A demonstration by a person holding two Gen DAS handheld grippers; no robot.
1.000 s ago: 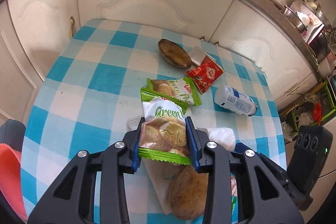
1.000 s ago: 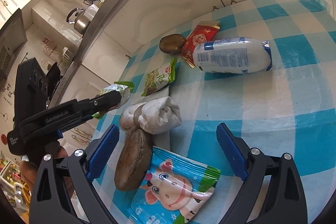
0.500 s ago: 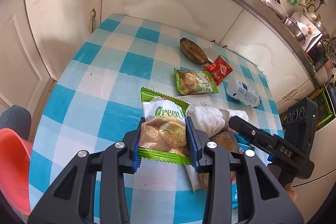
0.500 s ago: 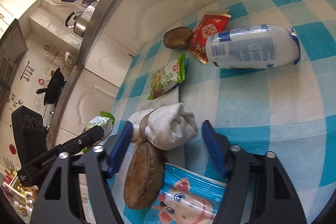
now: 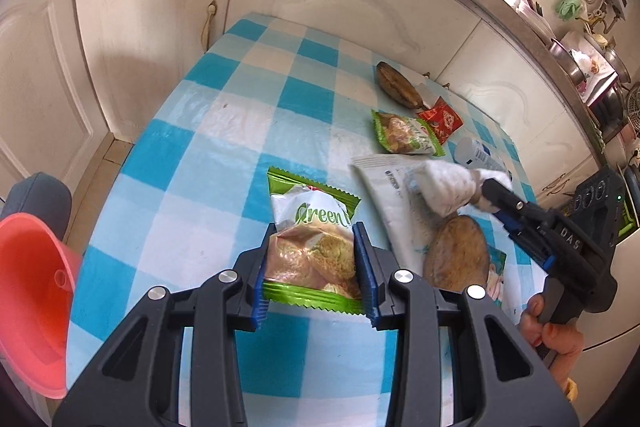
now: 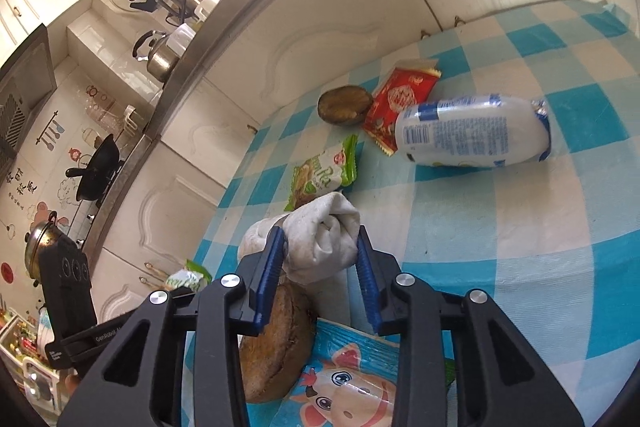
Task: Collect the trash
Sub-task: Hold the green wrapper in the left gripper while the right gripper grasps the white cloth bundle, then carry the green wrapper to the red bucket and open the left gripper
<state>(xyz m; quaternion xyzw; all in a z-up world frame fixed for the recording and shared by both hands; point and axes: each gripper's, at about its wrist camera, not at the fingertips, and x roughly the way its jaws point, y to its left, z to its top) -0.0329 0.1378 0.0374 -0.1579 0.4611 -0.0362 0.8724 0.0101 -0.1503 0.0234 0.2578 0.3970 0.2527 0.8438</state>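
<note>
While the right tool (image 6: 320, 267) was open, it now clamps the crumpled tissue (image 6: 320, 239).

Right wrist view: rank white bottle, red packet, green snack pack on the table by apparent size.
1. white bottle, clearly largest.
2. red packet and green snack pack look about alike; the packet lies farther away and is partly hidden by the bottle, so no firm order.

Green-edged foil snack packet (image 5: 312, 243) lifted off the checked cloth, crumpled white tissue wad (image 6: 320, 239) (pinched at both sides), second green snack packet (image 6: 324, 173), red sachet (image 6: 396, 103), white plastic bottle (image 6: 472, 133) lying sideways, cartoon-cow blue pouch (image 6: 352, 379)
</note>
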